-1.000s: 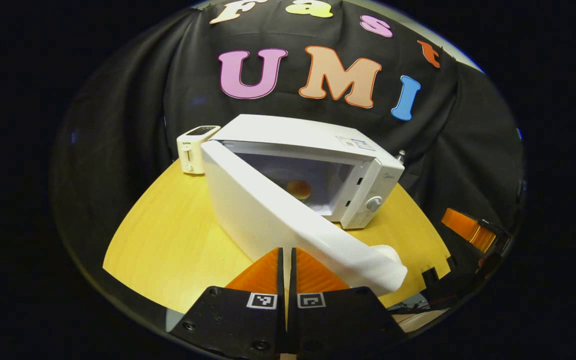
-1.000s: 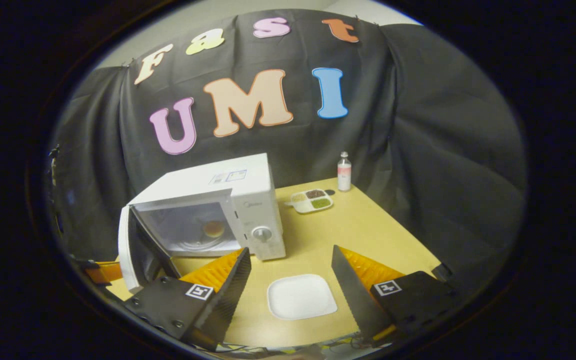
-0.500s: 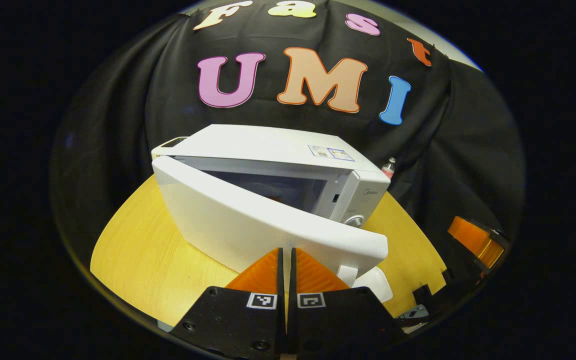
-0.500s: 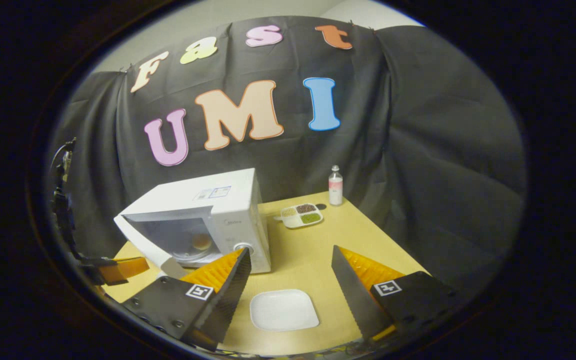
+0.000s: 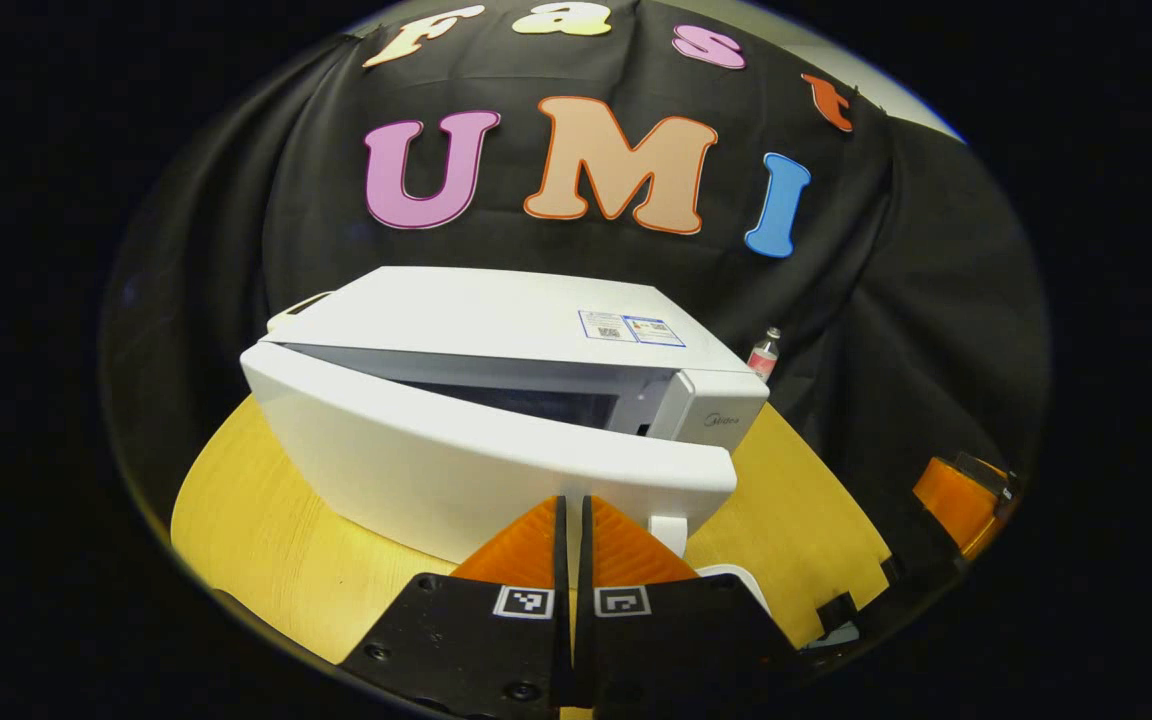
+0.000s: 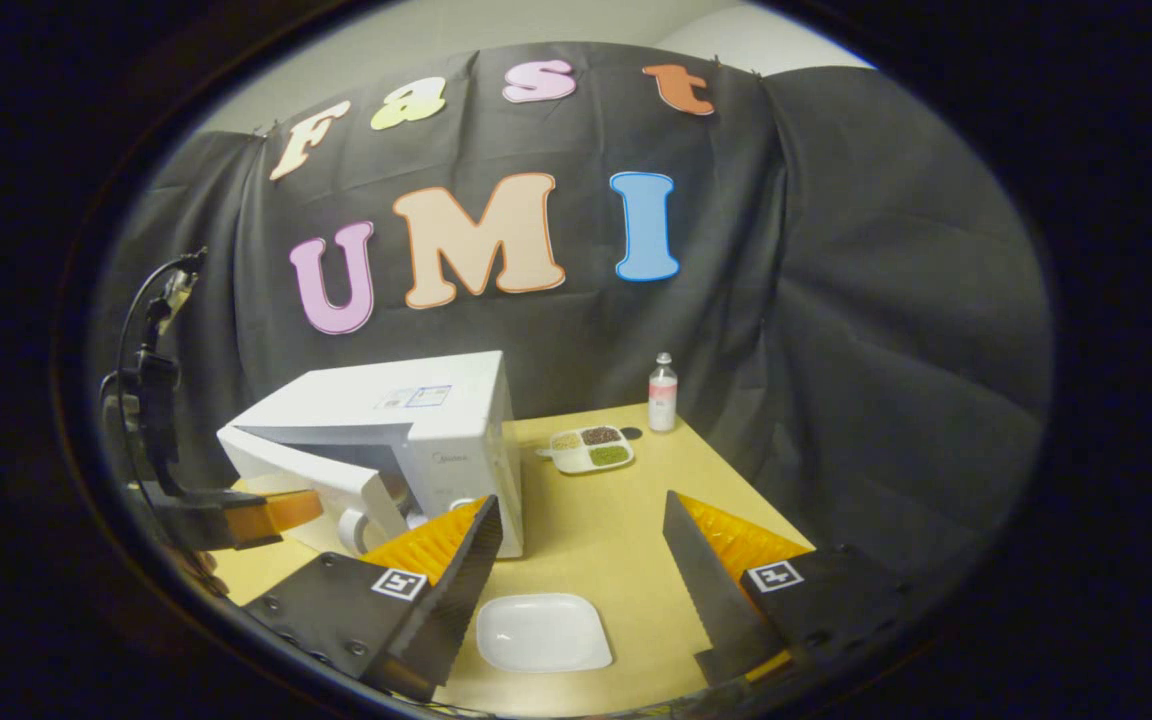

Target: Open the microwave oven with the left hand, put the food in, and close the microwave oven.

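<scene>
1. While your left tool (image 5: 572,520) has its two fingers closed together with nothing between them, its tips sit right against the outer face of the microwave door (image 5: 476,465).
2. That door stands ajar, swung most of the way toward the microwave (image 5: 506,320), with a narrow wedge of dark opening along its top edge.
3. You cannot see the food through that gap.
4. Your right tool (image 6: 576,545) hangs in front of the microwave with its fingers spread wide and nothing between them.
5. Below it, in front of the microwave, a white plate (image 6: 543,633) lies bare on the bench (image 6: 626,520).
6. To the right of the microwave sit a divided snack tray (image 6: 591,448) and, just beyond it, a small bottle (image 6: 663,379).
</scene>
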Available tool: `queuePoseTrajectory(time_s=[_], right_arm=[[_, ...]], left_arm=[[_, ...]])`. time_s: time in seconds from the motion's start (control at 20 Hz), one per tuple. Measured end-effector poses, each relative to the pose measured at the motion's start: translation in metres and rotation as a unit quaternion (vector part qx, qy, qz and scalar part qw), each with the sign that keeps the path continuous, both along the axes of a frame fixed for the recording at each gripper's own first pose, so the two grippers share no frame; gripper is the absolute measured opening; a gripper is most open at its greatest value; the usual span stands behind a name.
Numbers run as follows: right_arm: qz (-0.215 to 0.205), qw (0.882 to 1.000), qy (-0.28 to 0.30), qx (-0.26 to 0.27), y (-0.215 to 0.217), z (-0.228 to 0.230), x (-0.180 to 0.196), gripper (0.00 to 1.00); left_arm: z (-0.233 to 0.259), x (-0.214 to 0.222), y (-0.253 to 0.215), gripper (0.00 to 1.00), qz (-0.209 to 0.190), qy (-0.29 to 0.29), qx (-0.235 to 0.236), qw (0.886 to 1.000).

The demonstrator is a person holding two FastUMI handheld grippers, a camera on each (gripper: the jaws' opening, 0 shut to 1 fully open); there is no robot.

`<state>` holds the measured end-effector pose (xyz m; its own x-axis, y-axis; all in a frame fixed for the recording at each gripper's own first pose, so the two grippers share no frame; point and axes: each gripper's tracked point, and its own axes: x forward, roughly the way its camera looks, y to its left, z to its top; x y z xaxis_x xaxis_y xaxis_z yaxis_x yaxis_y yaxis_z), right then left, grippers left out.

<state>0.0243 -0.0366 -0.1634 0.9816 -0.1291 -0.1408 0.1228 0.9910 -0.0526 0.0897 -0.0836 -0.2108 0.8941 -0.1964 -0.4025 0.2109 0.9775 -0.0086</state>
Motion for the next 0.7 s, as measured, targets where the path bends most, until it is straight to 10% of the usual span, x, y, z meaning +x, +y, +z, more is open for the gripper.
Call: queuePoseTrajectory(time_s=[0.7], right_arm=[[-0.048, 0.998, -0.026, 0.024, -0.034, 0.01, 0.004, 0.92]], left_arm=[[-0.007, 0.043, -0.018, 0.0, -0.015, -0.008, 0.015, 1.0]])
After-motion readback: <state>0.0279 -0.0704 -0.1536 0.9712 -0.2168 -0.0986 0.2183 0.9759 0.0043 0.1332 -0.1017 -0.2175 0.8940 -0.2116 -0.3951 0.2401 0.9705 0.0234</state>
